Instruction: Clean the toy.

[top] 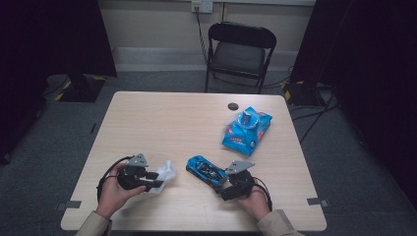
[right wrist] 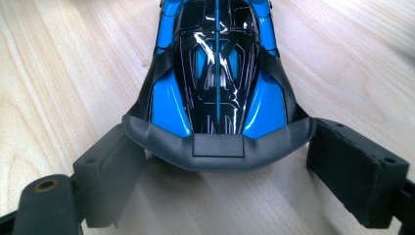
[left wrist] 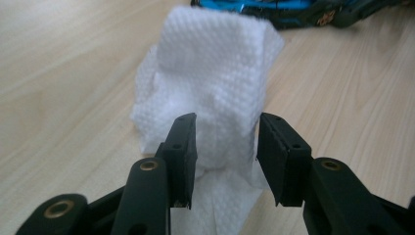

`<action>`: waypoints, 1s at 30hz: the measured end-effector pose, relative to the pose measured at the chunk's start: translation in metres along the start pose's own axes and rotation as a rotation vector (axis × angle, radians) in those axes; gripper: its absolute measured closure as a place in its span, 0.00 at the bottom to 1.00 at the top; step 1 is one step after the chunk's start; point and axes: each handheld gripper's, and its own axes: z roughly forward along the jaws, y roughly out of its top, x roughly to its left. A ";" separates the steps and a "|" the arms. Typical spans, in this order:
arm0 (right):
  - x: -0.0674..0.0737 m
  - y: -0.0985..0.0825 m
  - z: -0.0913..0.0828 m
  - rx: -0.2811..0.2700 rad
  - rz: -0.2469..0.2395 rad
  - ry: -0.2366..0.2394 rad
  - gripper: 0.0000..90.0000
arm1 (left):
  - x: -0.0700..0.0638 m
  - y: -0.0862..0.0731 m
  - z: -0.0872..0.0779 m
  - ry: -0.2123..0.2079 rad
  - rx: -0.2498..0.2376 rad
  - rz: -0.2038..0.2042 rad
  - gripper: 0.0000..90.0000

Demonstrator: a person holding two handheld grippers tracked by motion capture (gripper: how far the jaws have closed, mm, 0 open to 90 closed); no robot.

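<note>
So, quick rundown of the setup:

Bench: light wood bench (top: 162, 118), with a person's two hands coming in from the near edge.

Left tongs: the left tongs (top: 158, 180) sit near the front-left of the bench, held in the left hand (top: 114, 192). In the left gripper view the jaws stand apart with a wad of white tissue between them; the left tongs (left wrist: 226, 142) look parted rather than clamped, the left jaw right against the tissue, the right jaw just beside it.

Tissue: crumpled white tissue (left wrist: 215, 78), textured like a wet wipe, lying on the bench and bunched up taller at its far end. From the high view the tissue (top: 166, 172) pokes out just past the jaw tips.

Right tongs: the right tongs (top: 222, 183) are in the right hand (top: 255, 201), front-right of the bench. Jaws spread wide, released, either side of the car's near end. In the right gripper view the right tongs (right wrist: 218, 169) bracket the grey bumper; can't tell if either pad really touches it.

Toy car: blue and black toy car (right wrist: 218, 73) flat on the bench, pointing away from the tongs. High view has the toy car (top: 205, 170) between the two hands.

Wipes pack: blue wipes pack (top: 247, 130) further back on the right, well apart from the hands, with a small dark disc (top: 232, 106) just beyond it.

Background: black folding chair (top: 240, 54) behind the bench.
</note>
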 end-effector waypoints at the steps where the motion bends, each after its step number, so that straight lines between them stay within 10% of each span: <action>1: 0.000 0.000 0.000 0.000 0.000 0.000 0.15 | 0.000 0.001 -0.001 0.004 -0.011 -0.002 0.65; 7: 0.000 0.000 0.000 0.000 0.000 0.000 0.15 | 0.007 0.003 -0.001 0.032 -0.060 -0.030 0.67; 14: 0.000 0.000 0.000 0.000 0.000 0.000 0.15 | 0.005 0.004 0.014 0.057 0.077 -0.009 0.85; 25: 0.000 0.000 0.000 0.000 0.001 0.000 0.15 | -0.002 -0.001 0.022 0.038 0.116 0.081 0.71; 30: 0.000 0.000 0.000 0.000 -0.001 -0.002 0.15 | -0.004 0.002 0.023 0.063 0.137 0.045 0.86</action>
